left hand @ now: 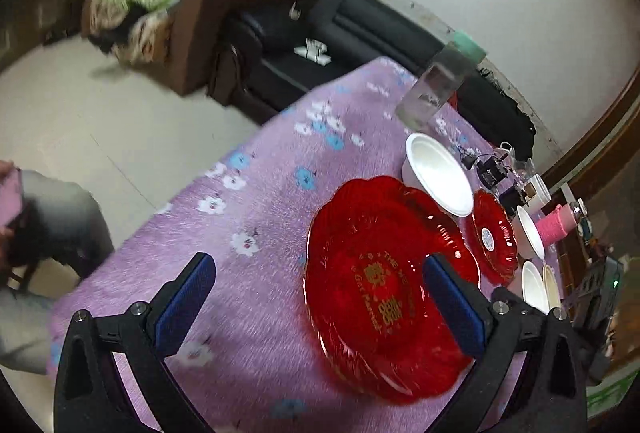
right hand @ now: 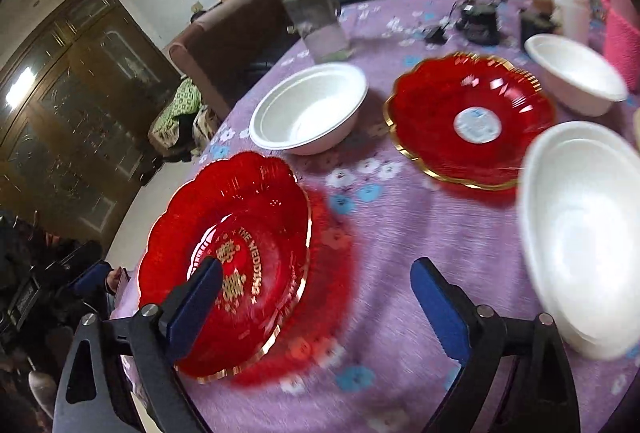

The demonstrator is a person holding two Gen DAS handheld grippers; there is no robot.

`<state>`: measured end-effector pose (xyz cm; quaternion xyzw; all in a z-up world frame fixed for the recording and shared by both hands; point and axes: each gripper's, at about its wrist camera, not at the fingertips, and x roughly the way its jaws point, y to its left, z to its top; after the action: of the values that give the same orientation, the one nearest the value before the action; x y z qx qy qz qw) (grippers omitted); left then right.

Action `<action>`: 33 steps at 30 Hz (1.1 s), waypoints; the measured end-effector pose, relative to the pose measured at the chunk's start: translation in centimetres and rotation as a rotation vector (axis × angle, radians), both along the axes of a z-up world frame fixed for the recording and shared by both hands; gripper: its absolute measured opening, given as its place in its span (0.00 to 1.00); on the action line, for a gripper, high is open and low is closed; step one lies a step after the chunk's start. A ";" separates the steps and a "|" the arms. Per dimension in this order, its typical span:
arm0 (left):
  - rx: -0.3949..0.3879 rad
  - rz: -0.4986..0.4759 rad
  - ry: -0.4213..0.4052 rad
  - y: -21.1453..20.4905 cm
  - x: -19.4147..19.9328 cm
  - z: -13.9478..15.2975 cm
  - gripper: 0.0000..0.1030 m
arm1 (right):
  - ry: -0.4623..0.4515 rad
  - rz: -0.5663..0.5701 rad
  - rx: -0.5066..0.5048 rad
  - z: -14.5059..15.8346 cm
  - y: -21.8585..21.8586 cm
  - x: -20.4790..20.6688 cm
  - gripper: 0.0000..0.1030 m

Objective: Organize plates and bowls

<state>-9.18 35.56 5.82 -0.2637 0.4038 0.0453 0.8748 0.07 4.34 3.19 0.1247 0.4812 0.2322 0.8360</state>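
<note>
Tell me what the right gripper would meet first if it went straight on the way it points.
Probably the purple tablecloth. The open right gripper points down at bare cloth between the lettered red plate and the near white bowl. Its left finger overlaps the plate's rim, so it might clip that; depth is unclear.

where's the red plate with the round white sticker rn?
In the right wrist view, the stickered red plate sits upper right on the purple tablecloth, between two white bowls, nearer the far edge.

Large red plate [right hand: 240,233]: gold lettering "THE WEDDING" curving around gold Chinese characters at its centre; in the left wrist view the same plate [left hand: 384,289] also shows "Get Married". Smaller red plate [right hand: 472,121]: round white-blue sticker, print too blurred to read.
</note>
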 end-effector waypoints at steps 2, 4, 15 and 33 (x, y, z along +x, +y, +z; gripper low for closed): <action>-0.038 -0.013 0.017 0.1 1.0 -0.8 0.99 | 0.027 0.012 0.003 -0.7 0.8 0.7 0.85; -0.030 -0.024 0.032 0.0 2.0 -1.5 0.92 | 0.043 0.021 -0.003 -1.1 1.4 0.9 0.82; -0.024 -0.109 0.109 -2.0 5.3 -4.5 0.55 | 0.056 0.060 -0.077 -3.1 4.1 1.9 0.60; 0.097 -0.049 0.042 -2.4 3.4 -1.2 0.14 | -0.039 0.044 -0.073 -1.1 3.9 0.9 0.16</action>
<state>-5.74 33.20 4.61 -0.2100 0.4257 0.0489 0.8788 0.95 8.25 2.11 0.0788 0.4758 0.2351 0.8438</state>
